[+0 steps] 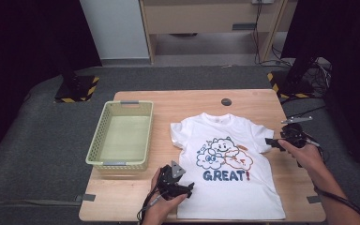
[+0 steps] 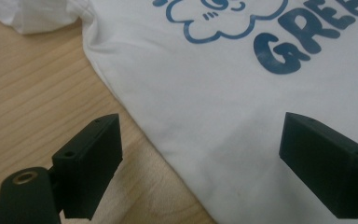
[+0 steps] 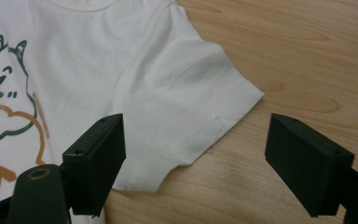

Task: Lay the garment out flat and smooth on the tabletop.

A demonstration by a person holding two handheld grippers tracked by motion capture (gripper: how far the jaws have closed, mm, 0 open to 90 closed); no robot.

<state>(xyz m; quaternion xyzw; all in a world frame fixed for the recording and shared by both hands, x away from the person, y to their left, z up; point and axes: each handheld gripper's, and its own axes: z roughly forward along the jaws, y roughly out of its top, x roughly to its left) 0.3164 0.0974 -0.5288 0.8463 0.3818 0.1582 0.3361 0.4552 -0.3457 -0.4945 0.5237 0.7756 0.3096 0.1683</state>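
the white t-shirt [image 1: 229, 159] carries the one readable text: "great!" in capitals across its chest, blue letters with a red exclamation mark, just below the cartoon clouds [image 1: 225, 152]. in the left gripper view the blue letters "gre" [image 2: 307, 42] show on the t-shirt.

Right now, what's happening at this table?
A person holds a gripper in each hand over a white T-shirt printed with clouds and the word GREAT, spread flat on a wooden table. The left gripper sits at the shirt's lower side edge, jaws open with the edge between them. The right gripper is at the sleeve, jaws open around its hem, not pressing it. A light green basket stands to the shirt's left with nothing visible in it. No part of the shirt is lifted or folded.
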